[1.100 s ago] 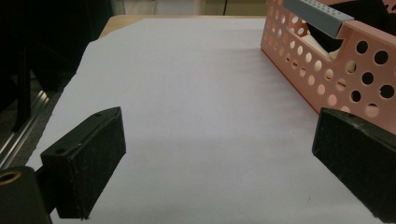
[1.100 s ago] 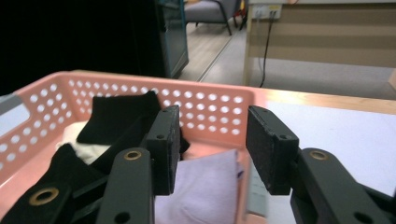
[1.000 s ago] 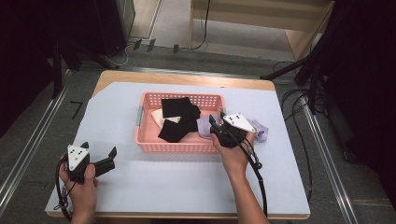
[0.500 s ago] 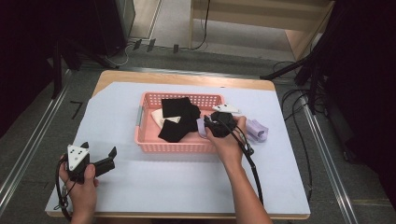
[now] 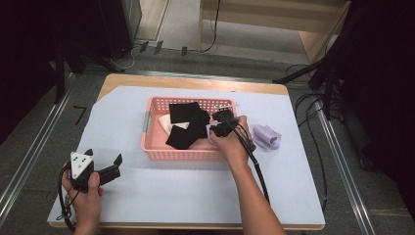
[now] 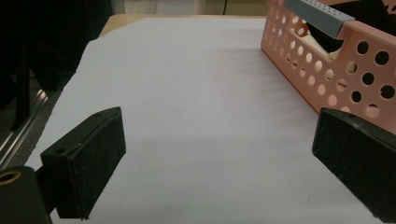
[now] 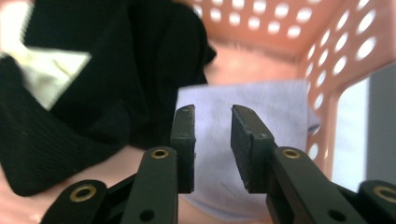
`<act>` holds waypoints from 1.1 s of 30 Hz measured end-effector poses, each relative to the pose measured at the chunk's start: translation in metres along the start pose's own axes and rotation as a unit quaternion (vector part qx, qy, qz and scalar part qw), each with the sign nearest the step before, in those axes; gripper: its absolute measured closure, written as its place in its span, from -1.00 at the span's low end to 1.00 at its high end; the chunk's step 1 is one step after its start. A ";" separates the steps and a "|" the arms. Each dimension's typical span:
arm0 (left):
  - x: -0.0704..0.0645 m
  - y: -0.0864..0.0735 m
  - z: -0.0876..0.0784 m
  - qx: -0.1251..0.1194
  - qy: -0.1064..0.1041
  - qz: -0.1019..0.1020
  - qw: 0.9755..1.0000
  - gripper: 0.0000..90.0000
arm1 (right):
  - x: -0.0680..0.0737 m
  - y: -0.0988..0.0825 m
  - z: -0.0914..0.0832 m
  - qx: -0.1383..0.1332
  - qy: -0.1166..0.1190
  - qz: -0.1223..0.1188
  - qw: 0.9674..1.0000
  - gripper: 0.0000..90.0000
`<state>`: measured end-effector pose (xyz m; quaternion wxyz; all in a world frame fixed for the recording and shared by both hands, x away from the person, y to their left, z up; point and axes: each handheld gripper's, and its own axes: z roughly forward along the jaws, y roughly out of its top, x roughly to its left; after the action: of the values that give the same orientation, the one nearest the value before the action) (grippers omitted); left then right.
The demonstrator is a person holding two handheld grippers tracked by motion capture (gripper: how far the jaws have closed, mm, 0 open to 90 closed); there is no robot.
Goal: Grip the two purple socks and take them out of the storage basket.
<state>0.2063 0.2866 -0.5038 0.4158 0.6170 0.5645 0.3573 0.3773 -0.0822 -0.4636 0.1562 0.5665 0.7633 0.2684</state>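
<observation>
— What's different from a second ago?
— The right claw (image 5: pixel 219 128) has swung from over the basket's (image 5: pixel 156 152) right rim down inside it, toward the lilac cloth (image 7: pixel 247 154).
— And its jaws?
— They've just been closing, now a narrow gap, with no cloth between them yet.

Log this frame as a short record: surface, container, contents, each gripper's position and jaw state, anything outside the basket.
surface: table under a white sheet
container: pink basket
contents: black cloths, cream cloth, lilac cloth
right gripper: inside basket, jaws narrowly apart and just closing over lilac cloth, not pressing it
left gripper: on sheet, open
outside: purple cloth, right of basket
</observation>
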 end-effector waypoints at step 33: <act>0.001 0.000 0.000 -0.002 0.000 -0.004 1.000 -0.92 | -0.012 0.002 -0.007 -0.035 0.070 0.017 0.997 0.90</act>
<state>0.2059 0.2874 -0.5038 0.4189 0.6139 0.5661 0.3565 0.3791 -0.0943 -0.4575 0.1171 0.5534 0.7528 0.3365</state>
